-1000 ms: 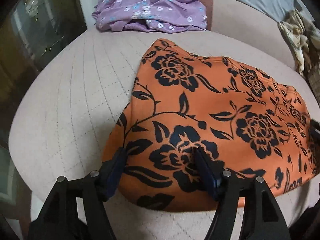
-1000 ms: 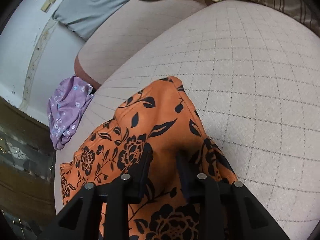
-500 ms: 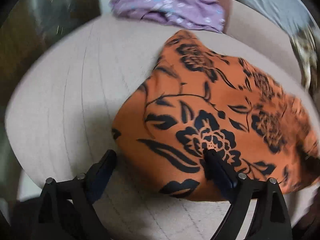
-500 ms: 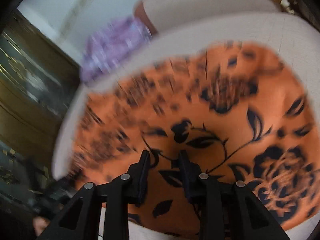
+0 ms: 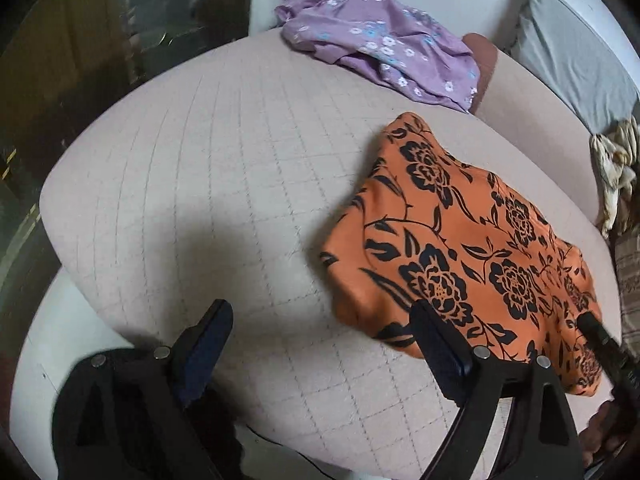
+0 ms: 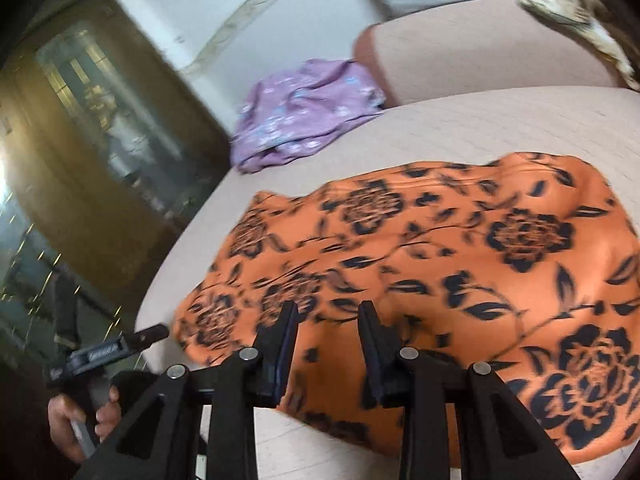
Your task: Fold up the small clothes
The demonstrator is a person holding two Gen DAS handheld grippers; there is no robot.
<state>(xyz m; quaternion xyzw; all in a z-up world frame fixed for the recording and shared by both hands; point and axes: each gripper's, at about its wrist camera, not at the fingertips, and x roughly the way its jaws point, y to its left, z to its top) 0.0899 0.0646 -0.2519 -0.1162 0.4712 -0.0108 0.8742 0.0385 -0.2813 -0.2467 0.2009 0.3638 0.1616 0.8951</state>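
The orange floral garment (image 5: 472, 248) lies folded on the cushion (image 5: 224, 184) toward its right edge, long axis running front to back; the left hand-held gripper (image 5: 320, 344) gapes empty beside its near corner; the right hand-held gripper (image 6: 328, 344), nearer, hovers part-open over its near edge, gripping nothing.
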